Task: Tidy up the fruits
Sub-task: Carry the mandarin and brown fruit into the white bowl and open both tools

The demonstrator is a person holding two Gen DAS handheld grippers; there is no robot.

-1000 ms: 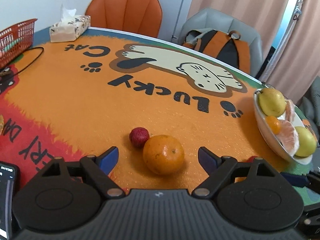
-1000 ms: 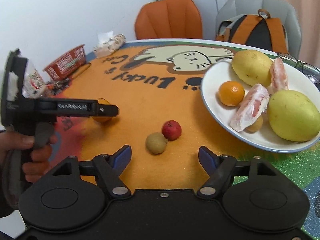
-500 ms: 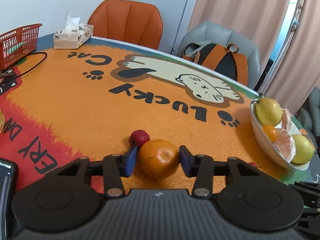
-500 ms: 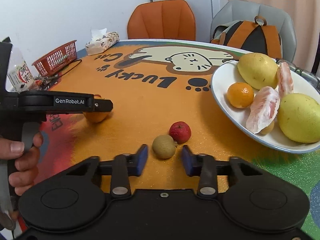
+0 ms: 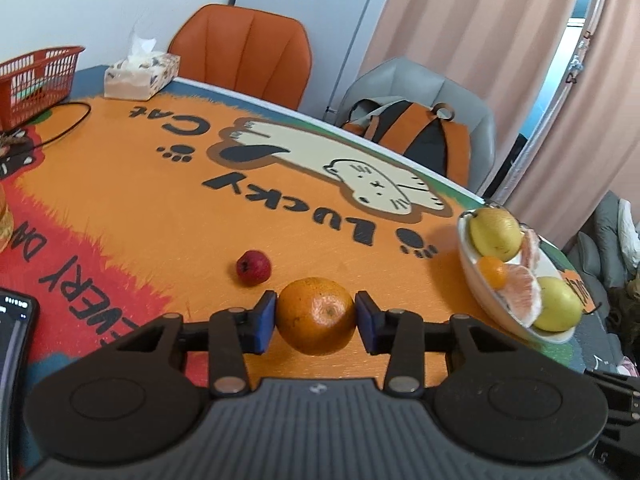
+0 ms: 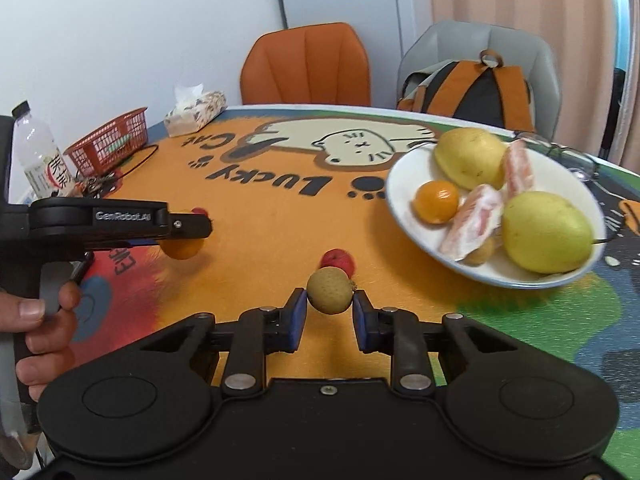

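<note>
Above the orange cat-print desk (image 5: 120, 184), my left tool (image 5: 316, 316) clamps the round orange fruit (image 5: 316, 314) between its blue pads, a small red fruit (image 5: 253, 267) just beyond. My right tool (image 6: 329, 304) grips the small tan-brown round fruit (image 6: 329, 290), near the white plate (image 6: 404, 184) of yellow fruit.

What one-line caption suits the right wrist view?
Right gripper clamps a small tan fruit near the fruit plate.
</note>
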